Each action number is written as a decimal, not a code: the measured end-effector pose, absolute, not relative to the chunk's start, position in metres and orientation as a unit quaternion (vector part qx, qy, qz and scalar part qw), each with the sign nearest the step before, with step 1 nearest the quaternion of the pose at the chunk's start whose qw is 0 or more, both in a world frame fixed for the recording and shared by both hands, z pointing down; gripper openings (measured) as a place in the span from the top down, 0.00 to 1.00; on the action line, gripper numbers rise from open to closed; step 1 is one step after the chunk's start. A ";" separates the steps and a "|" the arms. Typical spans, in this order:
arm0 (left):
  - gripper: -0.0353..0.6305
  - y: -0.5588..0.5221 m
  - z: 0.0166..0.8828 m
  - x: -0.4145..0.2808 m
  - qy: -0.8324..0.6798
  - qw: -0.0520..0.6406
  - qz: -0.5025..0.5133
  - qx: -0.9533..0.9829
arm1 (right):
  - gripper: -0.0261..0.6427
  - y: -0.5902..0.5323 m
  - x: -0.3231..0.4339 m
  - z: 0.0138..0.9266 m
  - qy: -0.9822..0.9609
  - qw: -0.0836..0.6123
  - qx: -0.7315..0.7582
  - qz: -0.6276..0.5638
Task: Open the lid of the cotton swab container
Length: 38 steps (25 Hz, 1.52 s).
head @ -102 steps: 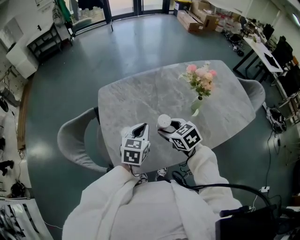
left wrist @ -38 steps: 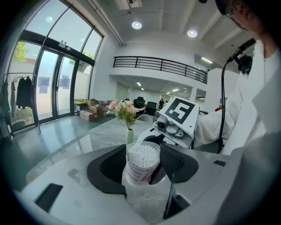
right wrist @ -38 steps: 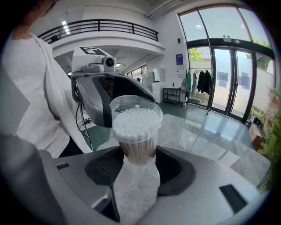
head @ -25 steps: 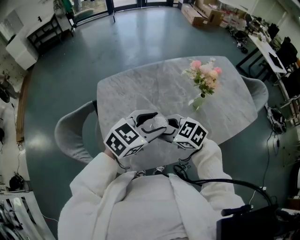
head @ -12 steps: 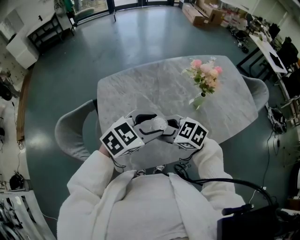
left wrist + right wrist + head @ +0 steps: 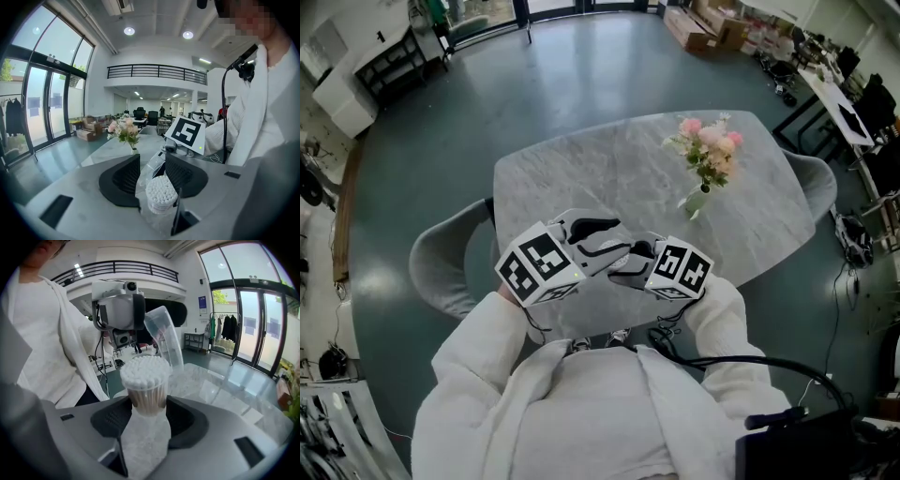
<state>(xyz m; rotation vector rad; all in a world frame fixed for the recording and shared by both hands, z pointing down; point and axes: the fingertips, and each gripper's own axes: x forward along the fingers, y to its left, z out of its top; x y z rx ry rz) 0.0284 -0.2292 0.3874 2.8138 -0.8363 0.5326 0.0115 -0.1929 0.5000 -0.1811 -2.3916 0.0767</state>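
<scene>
My right gripper [image 6: 146,414] is shut on the cotton swab container [image 6: 144,380], a clear tub packed with white swabs and held upright. The clear lid [image 6: 165,336] is off the tub and tilted up behind it, and the left gripper's grey housing [image 6: 118,305] reaches it from above. In the left gripper view the lid [image 6: 151,165] sits between the closing jaws of my left gripper [image 6: 150,172], with the swab heads [image 6: 161,192] just below. In the head view both grippers, left [image 6: 598,240] and right [image 6: 630,266], meet over the table's near edge.
The grey marble table [image 6: 609,173] holds a small vase of pink flowers [image 6: 705,164] at the far right. One grey chair [image 6: 441,272] stands at the table's left and another [image 6: 814,183] at its right. The person's white sleeves fill the near side.
Four seconds ago the left gripper was apart at the left. It has since come onto the container's top, covers the white top that showed half a second ago, and its cube has shifted up.
</scene>
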 end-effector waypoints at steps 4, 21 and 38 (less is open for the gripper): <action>0.71 -0.236 0.382 0.030 -0.273 0.077 0.177 0.943 | 0.54 -0.191 0.013 0.498 -0.931 0.358 -0.071 0.028; 0.79 -0.266 0.392 0.030 -0.275 0.125 0.155 0.940 | 0.54 -0.186 0.020 0.496 -0.933 0.352 -0.075 0.023; 0.79 -0.256 0.372 0.033 -0.278 0.100 0.126 0.947 | 0.54 -0.201 0.019 0.494 -0.943 0.320 -0.043 0.083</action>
